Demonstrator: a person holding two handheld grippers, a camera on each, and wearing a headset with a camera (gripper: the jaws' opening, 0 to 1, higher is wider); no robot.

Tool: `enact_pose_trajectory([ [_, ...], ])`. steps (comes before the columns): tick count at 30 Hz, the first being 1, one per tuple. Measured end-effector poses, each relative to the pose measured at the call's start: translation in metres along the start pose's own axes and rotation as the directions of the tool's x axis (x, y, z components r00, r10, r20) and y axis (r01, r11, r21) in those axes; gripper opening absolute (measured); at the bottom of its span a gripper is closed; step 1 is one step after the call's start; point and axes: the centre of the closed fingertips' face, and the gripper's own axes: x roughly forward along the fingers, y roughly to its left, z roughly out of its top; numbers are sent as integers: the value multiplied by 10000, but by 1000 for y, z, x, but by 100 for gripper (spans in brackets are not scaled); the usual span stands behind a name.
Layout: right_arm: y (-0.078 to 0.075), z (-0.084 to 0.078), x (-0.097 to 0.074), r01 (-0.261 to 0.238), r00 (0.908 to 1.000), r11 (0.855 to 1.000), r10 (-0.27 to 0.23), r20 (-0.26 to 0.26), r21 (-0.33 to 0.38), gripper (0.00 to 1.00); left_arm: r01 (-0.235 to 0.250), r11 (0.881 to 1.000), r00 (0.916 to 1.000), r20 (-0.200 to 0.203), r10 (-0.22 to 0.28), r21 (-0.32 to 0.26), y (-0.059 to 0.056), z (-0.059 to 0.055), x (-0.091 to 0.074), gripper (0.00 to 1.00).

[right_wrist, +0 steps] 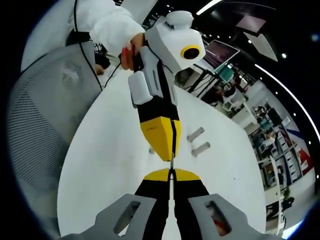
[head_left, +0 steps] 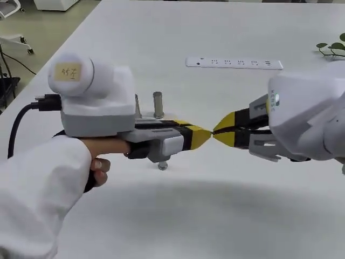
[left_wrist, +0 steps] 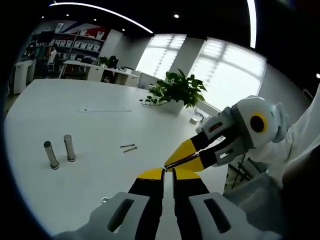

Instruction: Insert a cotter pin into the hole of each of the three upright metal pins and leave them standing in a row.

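Note:
My left gripper point(head_left: 207, 136) and right gripper point(head_left: 215, 132) meet tip to tip above the white table point(head_left: 178, 210). A thin cotter pin point(left_wrist: 182, 161) runs along the right gripper's shut jaws, and its end sits in the left gripper's point(left_wrist: 168, 172) shut tips. The right gripper view shows the same wire point(right_wrist: 171, 164) bridging both tips. Two upright metal pins point(left_wrist: 50, 154) point(left_wrist: 69, 147) stand side by side on the table; one metal pin point(head_left: 158, 104) rises behind the left gripper. Two loose cotter pins point(left_wrist: 128, 147) lie flat. A small metal piece point(head_left: 162, 165) sits below the left gripper.
A white power strip point(head_left: 234, 63) lies at the far side of the table. A potted plant point(left_wrist: 175, 92) stands beyond it, its leaves point(head_left: 334, 48) at the right edge. A mesh chair back point(right_wrist: 45, 115) is beside the table. A sleeve point(head_left: 38, 194) covers the near left.

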Motion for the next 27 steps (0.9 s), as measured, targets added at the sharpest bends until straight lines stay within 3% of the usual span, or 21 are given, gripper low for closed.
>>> enact_pose_trajectory([
  [27, 5, 10, 3, -60, 9998, 9999, 62, 186, -109, 0, -104, 9999, 9998, -185, 103, -70, 3, -3, -3, 0],
])
